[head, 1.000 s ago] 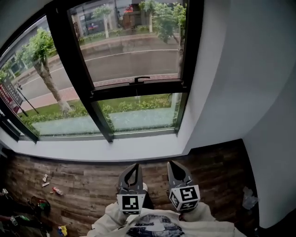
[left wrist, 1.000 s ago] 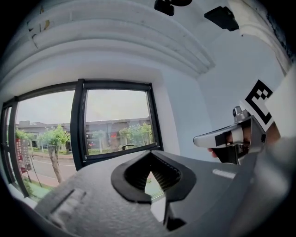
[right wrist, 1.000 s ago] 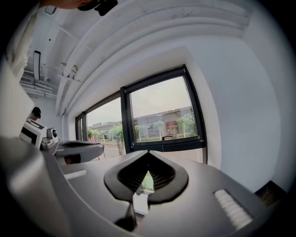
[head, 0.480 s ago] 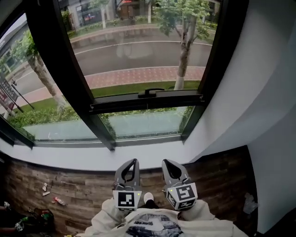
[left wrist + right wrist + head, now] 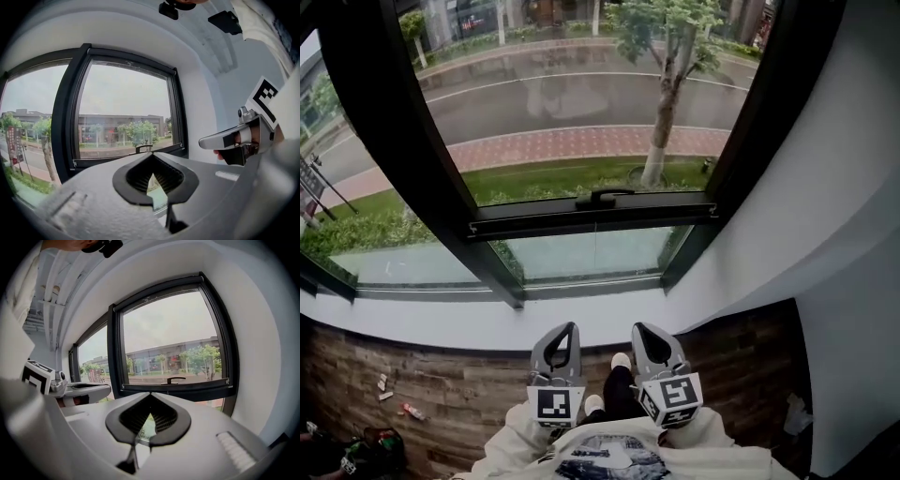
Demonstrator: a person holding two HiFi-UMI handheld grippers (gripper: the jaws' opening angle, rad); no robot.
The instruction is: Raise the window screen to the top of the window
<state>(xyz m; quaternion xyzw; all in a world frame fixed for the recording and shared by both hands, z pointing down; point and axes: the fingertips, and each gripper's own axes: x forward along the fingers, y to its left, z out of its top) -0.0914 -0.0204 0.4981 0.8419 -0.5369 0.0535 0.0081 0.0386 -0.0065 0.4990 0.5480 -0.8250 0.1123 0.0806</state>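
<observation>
Left gripper [image 5: 566,330]: jaws pressed together with nothing between them. It is held near the person's body, pointing toward the window, and touches nothing.
Right gripper [image 5: 641,330]: jaws pressed together and empty. It sits just to the right of the left gripper, level with it, and touches nothing.
Window screen [image 5: 595,214]: its dark bottom bar lies across the right-hand pane, low in the opening, with clear glass above and below it. It is well apart from both grippers, on the far side of the sill.
Screen handle [image 5: 602,197]: a small dark grip at the middle of the bar's upper edge. Neither gripper is on it.
Window frame [image 5: 384,141]: black, with a thick upright post left of the screened pane.
Sill [image 5: 441,323]: a white ledge between the grippers and the glass.
Floor [image 5: 441,389]: wood-look planks, with small litter at the far left.
Shoe [image 5: 621,361]: pale toe on the floor between the two grippers.
Tree [image 5: 661,112]: outside, beyond the glass, beside a wet road.
</observation>
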